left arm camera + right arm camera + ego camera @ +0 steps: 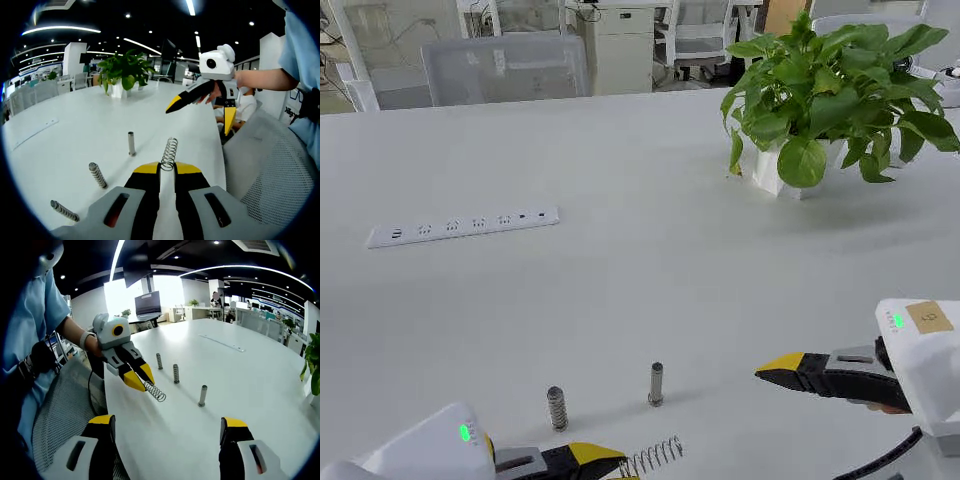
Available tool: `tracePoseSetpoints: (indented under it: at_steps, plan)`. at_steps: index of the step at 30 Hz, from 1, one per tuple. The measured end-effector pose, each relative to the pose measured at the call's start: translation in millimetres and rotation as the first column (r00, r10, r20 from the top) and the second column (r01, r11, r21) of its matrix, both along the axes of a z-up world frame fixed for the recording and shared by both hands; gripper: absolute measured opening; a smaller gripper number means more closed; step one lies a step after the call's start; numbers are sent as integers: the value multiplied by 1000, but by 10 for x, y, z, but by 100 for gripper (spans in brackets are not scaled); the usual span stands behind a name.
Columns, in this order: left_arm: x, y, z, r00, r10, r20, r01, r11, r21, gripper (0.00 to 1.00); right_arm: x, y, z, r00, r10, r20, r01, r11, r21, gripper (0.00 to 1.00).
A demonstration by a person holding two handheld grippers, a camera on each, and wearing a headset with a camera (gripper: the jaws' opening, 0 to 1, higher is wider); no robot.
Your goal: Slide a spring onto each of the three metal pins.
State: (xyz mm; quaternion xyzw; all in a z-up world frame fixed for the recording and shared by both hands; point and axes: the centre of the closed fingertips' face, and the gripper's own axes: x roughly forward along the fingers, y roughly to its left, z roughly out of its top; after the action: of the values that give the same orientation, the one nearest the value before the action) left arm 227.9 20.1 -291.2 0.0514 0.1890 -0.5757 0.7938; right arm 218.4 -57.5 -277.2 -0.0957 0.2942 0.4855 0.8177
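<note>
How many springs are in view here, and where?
3. One spring is held by the left hand-held gripper. One sits on the end pin, one on the middle pin. The third pin is bare. None seems hidden.

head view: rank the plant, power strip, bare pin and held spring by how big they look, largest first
1. plant
2. power strip
3. held spring and bare pin: these look about alike, and the spring is nearer the camera, so I leave them unranked.

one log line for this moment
left tongs: shut on spring | right tongs: open | bare pin: no spring | two pins: springs on
</note>
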Motion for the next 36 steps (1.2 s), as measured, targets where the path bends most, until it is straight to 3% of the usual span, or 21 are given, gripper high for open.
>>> tracePoseSetpoints:
  at_steps: [7,24,36]
  plan:
    - [-28,80,71,999,40,-7,-40,999,-37,7,10,256,148,997,74,-9,-73,995,75,71]
    - [-96,150,206,1000,31,2,-31,996,-79,7,-30,535,153,966,247,-71,-240,966,91,35]
    - [-129,149,301,1000,-11,16,12,996,-91,7,-59,647,200,952,291,-99,-278,952,126,15]
